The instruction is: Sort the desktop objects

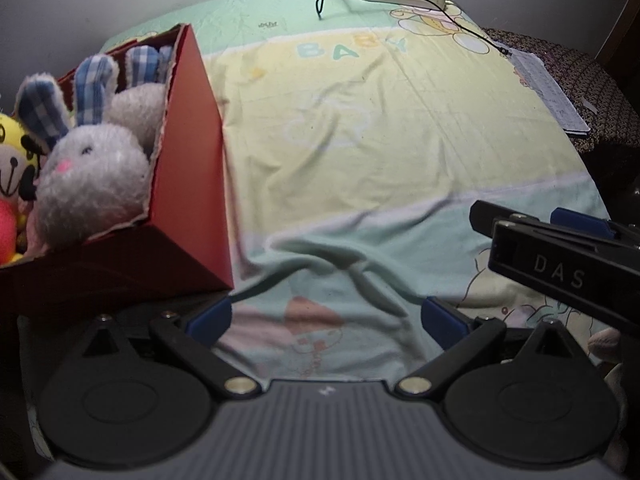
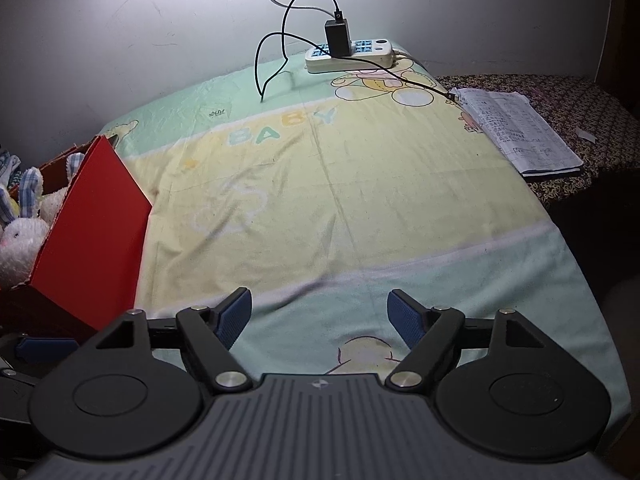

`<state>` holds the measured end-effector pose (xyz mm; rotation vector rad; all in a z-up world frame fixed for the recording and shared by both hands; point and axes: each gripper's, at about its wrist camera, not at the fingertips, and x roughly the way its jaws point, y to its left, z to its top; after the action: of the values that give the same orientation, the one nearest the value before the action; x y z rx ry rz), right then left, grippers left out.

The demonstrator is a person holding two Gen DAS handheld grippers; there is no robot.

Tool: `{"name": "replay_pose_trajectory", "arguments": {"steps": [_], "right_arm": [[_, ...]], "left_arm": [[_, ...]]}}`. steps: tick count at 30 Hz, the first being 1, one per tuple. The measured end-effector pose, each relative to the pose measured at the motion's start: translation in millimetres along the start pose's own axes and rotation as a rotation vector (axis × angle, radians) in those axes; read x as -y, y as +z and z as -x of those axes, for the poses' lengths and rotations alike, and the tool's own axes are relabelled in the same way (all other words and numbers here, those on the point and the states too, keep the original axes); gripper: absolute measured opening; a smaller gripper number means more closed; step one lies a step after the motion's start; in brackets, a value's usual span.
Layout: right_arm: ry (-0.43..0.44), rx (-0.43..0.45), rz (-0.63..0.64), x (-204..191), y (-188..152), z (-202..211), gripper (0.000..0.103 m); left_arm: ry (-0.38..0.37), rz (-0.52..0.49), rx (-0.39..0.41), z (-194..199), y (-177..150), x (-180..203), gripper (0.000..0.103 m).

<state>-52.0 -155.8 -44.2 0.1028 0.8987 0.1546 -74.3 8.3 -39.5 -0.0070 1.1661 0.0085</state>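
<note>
Both tools hang over the cloth-covered tabletop (image 2: 360, 184), and neither one has anything in its grip. The left tool (image 1: 326, 318) has its blue pads spread wide, with only the rumpled green and yellow baby-print cloth (image 1: 360, 128) showing between them. The right tool (image 2: 320, 316) is the same story: jaws standing wide apart, bare cloth in the gap, nothing pinched. From the left wrist view, the right tool also pokes in from the right edge, its black finger lettered "DAS", just above the cloth.

Over on the left sits the red box (image 1: 188, 168), open at the top and already loaded with soft toys. A grey plush rabbit (image 1: 92, 172) with blue checked ears lies right at the near corner of the box, its head up against the torn cardboard rim. A second grey plush (image 1: 138, 106) is tucked behind it, deeper in. A yellow toy (image 1: 14, 160) with a black stitched face peeks in at the far left edge, beside the rabbit. The left tool is close to the box's near corner, apart from it.

Far back near the wall, a white power strip (image 2: 350, 56) carries a black adapter (image 2: 337, 38), its cable looping onto the cloth. An open notebook (image 2: 516, 132) lies at the right, on a dark patterned surface.
</note>
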Motion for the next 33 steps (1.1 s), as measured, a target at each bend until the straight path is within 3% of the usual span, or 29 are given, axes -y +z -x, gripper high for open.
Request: {"name": "replay_pose_trajectory", "arguments": {"steps": [8, 22, 33], "right_arm": [[0.008, -0.076, 0.053, -22, -4, -12, 0.079], [-0.053, -0.102, 0.118, -83, -10, -13, 0.083], [-0.030, -0.115, 0.152, -135, -24, -4, 0.083]], "left_arm": [[0.007, 0.025, -0.039, -5, -9, -16, 0.100], [0.004, 0.103, -0.070, -2, -26, -88, 0.099], [0.000, 0.125, -0.063, 7, -37, -139, 0.099]]}}
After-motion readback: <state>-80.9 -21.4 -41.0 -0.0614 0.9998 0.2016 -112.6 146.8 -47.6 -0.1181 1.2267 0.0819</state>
